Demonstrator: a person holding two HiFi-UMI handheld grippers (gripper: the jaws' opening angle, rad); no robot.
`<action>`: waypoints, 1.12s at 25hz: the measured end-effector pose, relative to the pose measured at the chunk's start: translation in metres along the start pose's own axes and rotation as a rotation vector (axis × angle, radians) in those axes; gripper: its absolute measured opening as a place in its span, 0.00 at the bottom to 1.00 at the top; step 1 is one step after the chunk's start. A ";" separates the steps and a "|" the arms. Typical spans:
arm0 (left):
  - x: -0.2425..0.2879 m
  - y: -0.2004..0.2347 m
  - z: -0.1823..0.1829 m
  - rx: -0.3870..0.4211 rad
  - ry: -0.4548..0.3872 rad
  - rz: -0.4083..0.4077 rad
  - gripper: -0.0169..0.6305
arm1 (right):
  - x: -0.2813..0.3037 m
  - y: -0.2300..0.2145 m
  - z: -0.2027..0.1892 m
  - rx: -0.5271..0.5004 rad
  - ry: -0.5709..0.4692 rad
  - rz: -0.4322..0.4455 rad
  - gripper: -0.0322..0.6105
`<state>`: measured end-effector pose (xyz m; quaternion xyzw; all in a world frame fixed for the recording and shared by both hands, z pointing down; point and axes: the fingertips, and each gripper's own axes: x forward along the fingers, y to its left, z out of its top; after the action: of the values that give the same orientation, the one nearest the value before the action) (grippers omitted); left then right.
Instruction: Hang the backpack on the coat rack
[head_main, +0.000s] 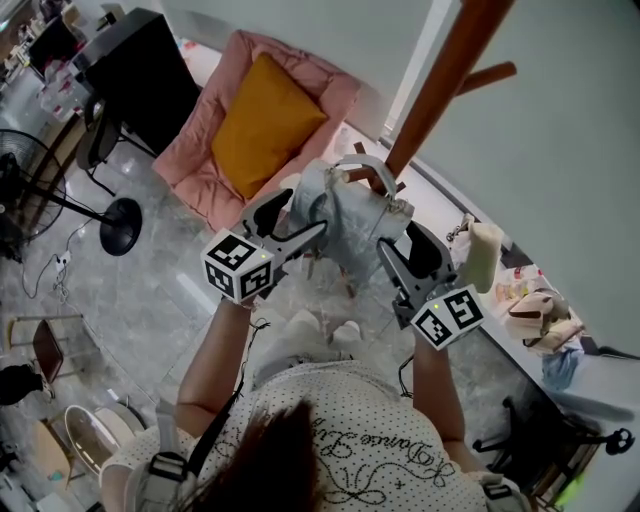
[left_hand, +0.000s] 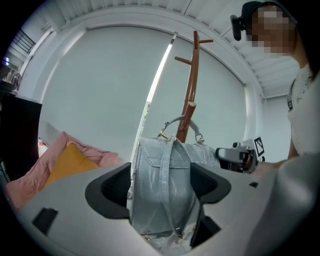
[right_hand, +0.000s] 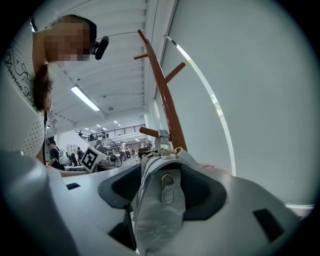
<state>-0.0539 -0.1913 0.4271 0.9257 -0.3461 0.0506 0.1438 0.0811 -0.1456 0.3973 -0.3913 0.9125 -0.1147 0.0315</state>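
Observation:
A pale grey-blue backpack (head_main: 350, 215) hangs in the air between both grippers, close to the brown wooden coat rack (head_main: 440, 80). My left gripper (head_main: 300, 222) is shut on its left side and my right gripper (head_main: 398, 250) is shut on its right side. In the left gripper view the backpack (left_hand: 162, 175) fills the jaws, straps facing me, and its top handle (left_hand: 176, 121) arcs in front of the rack pole (left_hand: 191, 80) by a low peg. The right gripper view shows the backpack's side (right_hand: 160, 210) between the jaws, with the rack (right_hand: 166, 105) just behind. Whether the handle rests on a peg I cannot tell.
A pink armchair (head_main: 320, 85) with a mustard cushion (head_main: 262, 125) stands left of the rack. A floor fan (head_main: 60, 190) and a black cabinet (head_main: 140, 70) are further left. A white ledge (head_main: 600, 375) with small items runs along the wall on the right.

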 end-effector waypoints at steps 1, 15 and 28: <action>-0.003 0.000 0.003 0.005 -0.011 0.009 0.58 | -0.002 -0.001 0.000 0.001 -0.004 -0.006 0.45; -0.025 -0.019 0.064 0.134 -0.173 0.127 0.28 | -0.027 -0.010 0.043 -0.119 -0.068 -0.102 0.29; -0.041 -0.030 0.107 0.161 -0.275 0.208 0.03 | -0.038 -0.002 0.093 -0.182 -0.151 -0.162 0.07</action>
<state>-0.0658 -0.1768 0.3099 0.8916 -0.4512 -0.0345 0.0146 0.1219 -0.1365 0.3066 -0.4723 0.8797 -0.0037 0.0552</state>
